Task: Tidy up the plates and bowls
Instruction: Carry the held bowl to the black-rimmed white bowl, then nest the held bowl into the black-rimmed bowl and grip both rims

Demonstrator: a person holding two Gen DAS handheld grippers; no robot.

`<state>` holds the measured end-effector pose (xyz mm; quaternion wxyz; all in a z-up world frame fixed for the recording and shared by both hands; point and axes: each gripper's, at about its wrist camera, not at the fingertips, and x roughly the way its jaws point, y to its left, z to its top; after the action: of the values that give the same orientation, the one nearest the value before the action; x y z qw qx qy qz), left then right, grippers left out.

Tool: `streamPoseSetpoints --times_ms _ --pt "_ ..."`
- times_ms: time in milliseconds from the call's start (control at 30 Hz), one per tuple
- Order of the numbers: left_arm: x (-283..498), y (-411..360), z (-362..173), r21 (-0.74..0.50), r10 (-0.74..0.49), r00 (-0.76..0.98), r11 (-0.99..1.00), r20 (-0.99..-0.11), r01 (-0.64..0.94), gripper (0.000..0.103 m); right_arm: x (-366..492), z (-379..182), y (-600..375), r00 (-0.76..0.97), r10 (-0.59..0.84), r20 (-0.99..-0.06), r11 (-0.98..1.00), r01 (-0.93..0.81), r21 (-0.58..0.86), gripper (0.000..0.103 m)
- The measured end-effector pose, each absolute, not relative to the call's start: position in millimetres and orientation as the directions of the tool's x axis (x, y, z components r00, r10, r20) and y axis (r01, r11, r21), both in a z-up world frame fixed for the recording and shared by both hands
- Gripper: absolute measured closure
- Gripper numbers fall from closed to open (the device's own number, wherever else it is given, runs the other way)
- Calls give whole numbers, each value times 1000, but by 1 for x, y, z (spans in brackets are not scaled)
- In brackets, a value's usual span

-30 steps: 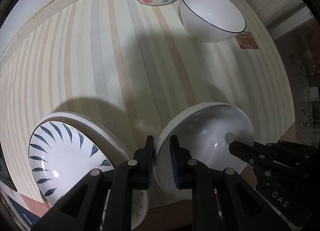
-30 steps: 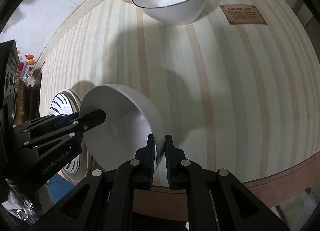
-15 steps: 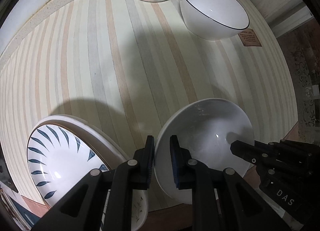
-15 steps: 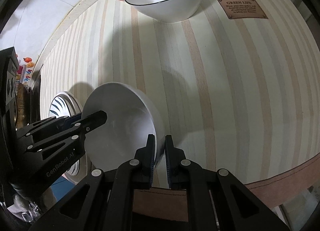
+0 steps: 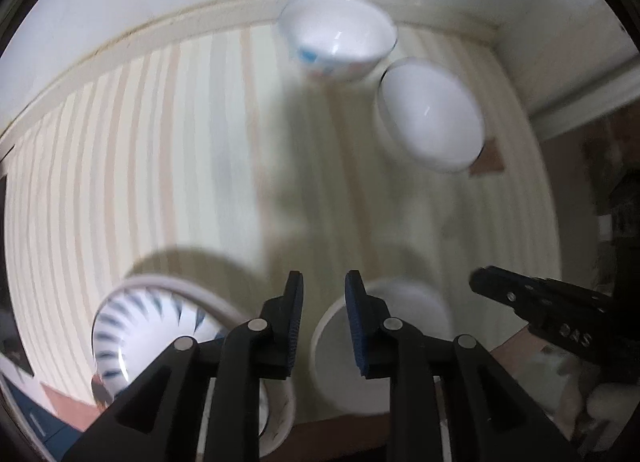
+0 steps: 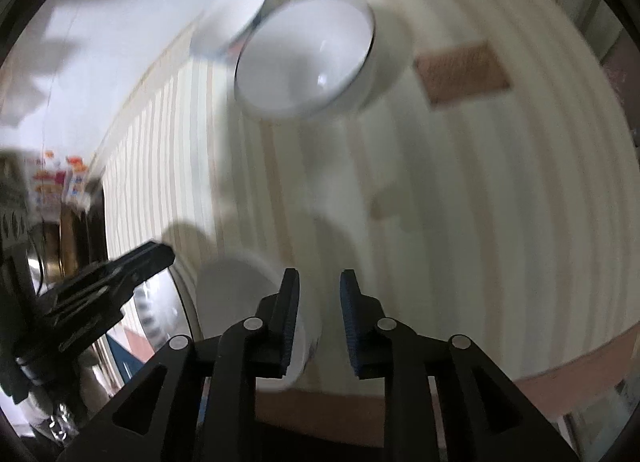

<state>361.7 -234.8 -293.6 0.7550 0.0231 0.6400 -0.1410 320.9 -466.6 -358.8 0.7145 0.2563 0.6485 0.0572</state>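
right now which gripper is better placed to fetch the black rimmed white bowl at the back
Right, probably. The right gripper is open and empty, and the black-rimmed white bowl lies nearly straight ahead of it; from the left gripper it sits off to the right.

A plain white bowl [image 5: 384, 346] sits upright near the front edge of the striped mat, free of any grip. Just to its left lies a white plate with dark blue leaf strokes [image 5: 148, 338], resting on a larger pale plate [image 5: 276, 418]. At the far end stand two more bowls, upright and close together: a white one with blurred blue and pink spots [image 5: 338, 41], and beside it a larger white bowl with a thin dark rim [image 6: 306, 57]
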Motion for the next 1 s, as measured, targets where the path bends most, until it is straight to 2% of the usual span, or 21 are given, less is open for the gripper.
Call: streamPoseSetpoints --times_ms 133,500,533,600,633,700,1000 --pt "404 -260 -300 -152 -191 145 958 -971 244 77 357 -356 -493 218 377 -900 861 277 427 71" --pt "487 -310 -336 -252 -272 69 943 -960 219 78 432 -386 -530 274 440 -855 769 378 516 71" --pt "490 -315 -341 -245 -266 66 943 -962 227 78 434 -391 -529 270 440 -857 769 379 514 73" --pt "490 -317 -347 -250 -273 70 939 -959 237 86 440 -397 -527 266 440 -858 769 382 513 79" --pt "488 -317 -349 -247 -270 69 938 -960 242 87 442 -399 -526 261 425 -867 780 381 497 84" --pt "489 -320 -348 -231 -258 81 940 -963 250 87 443 -399 -522 263 398 -879 798 373 473 87" --pt "469 -310 -324 -206 -256 144 934 -956 290 87 430 -378 -506 277 362 -890 834 330 442 89"
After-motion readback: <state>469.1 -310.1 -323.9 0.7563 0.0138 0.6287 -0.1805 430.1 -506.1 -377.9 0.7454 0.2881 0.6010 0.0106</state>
